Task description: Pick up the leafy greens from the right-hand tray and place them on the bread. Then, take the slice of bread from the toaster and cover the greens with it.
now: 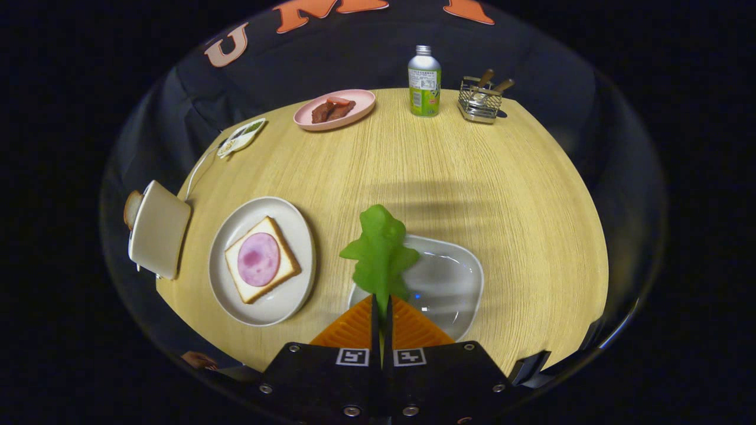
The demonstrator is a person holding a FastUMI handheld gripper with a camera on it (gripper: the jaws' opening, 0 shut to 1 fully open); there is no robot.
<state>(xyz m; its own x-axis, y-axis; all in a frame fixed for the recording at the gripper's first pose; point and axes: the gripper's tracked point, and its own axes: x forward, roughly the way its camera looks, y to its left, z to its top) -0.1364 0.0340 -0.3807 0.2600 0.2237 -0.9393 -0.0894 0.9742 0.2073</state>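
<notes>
**Greens clamped in your jaws, over the right-hand tray**

Your gripper (381, 307) has its jaws drawn together on the stem end of the leafy greens (381, 251); both fingers press on it with only a thin gap between them. The leaf stands out ahead of the fingertips, its far tip reaching past the tray's far rim.

The right-hand tray (449, 283), a pale glossy dish, lies just ahead of your fingers, under and to the right of the leaf. Whether the leaf touches the tray you cannot tell from this angle.

To the left of the tray, just beside it, sits the round plate (236, 301) carrying the bread (239, 283), with a round pink slice of ham (258, 258) lying flat on top of it. Left of that plate, at the tabletop's (443, 177) edge, stands the toaster (158, 230), with a slice of bread (132, 208) showing at its far side.

On the far side of the tabletop are a pink plate (307, 118) with brown pieces of meat (332, 109), a green-labelled bottle (424, 82), and a wire basket (479, 100) holding wooden-handled utensils.
</notes>
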